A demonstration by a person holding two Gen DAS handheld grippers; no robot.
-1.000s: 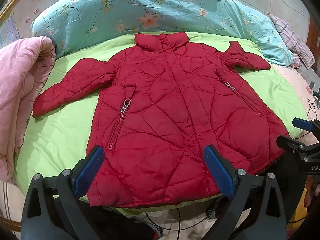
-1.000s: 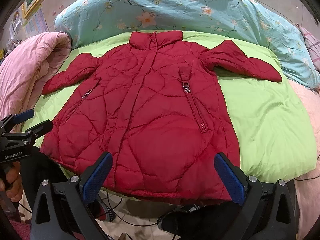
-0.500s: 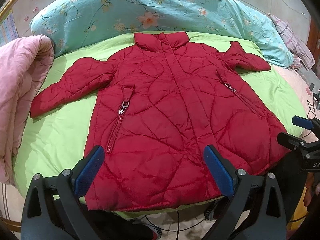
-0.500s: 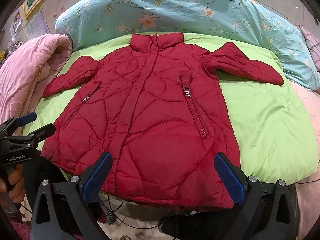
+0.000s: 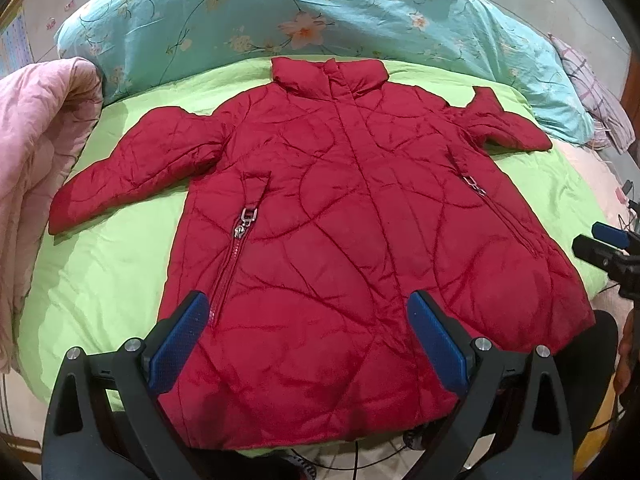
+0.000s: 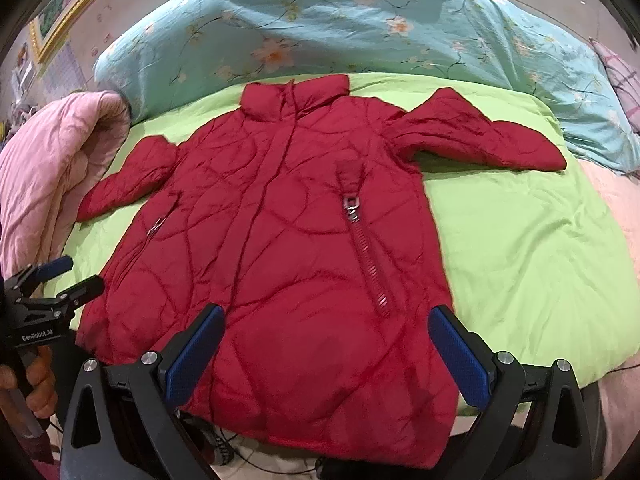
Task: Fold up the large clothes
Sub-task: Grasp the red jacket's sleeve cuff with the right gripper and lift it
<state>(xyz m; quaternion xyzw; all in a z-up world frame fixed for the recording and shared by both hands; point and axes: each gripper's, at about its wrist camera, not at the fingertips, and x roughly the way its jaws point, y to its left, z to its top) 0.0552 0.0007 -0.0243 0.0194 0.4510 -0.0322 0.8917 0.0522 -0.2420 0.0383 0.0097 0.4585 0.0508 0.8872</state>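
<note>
flatly, a red quilted coat (image 5: 340, 216) lay front-up across the lime green sheet (image 5: 104, 264), filling the middle of both views. its stand-up collar (image 5: 328, 76) sat at the upper centre of the frame, pointing toward the turquoise floral duvet (image 5: 224, 20) behind it. curved stitch lines ran all over the puffy fabric, and the front placket ran straight down from the collar. a slanted pocket zipper (image 5: 236, 248) with a silver pull showed on the left half of the left wrist view, and its twin pocket zipper (image 6: 364, 248) showed right of centre in the right wrist view. one sleeve (image 5: 132, 172) stretched out toward the left edge of the frame near a bunched pink quilt (image 5: 36, 152); the other sleeve (image 6: 476, 136) reached toward the upper right, bent upward at the shoulder. the hem hung slightly over the near edge of the bed, at the bottom of the frame.

the left gripper (image 5: 308, 340) was spread wide and held nothing, its blue pads (image 5: 180, 344) hovering in front of the coat's lower half, one pad overlapping the zipper's bottom end in the picture. the right gripper (image 6: 328, 348) was likewise spread apart and empty, framing the hem area just right of the placket. whether either pad touched the cloth could not be told.
</note>
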